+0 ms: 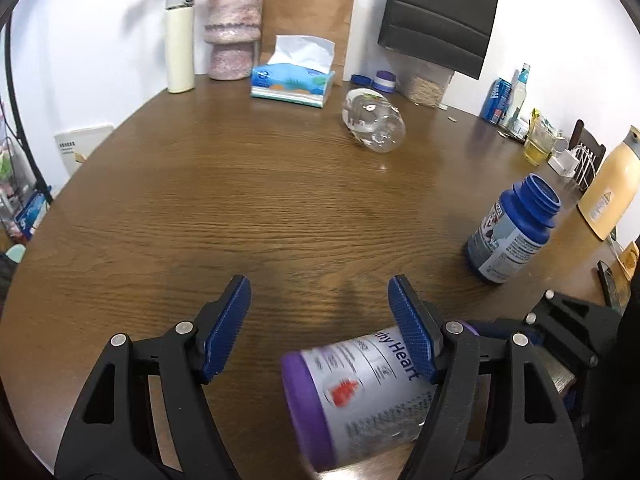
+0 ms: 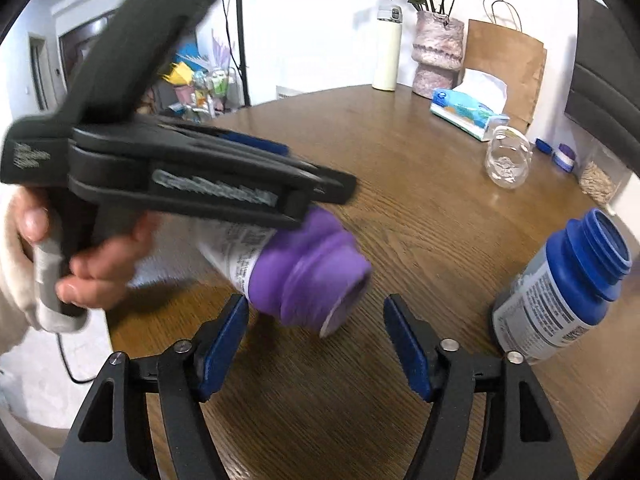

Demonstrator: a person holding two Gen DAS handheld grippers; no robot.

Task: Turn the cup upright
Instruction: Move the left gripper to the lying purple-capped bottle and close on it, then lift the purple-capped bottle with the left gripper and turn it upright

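Observation:
A clear plastic cup lies on its side far across the brown table; it also shows in the right wrist view. My left gripper is open and empty. A purple bottle lies on its side under its right finger, blurred. In the right wrist view the left gripper's body is above that purple bottle. My right gripper is open and empty, just before the bottle's open mouth.
A blue open bottle stands at the right, also in the right wrist view. A tissue box, pink vase, white thermos and paper bag line the far edge. More bottles crowd the right.

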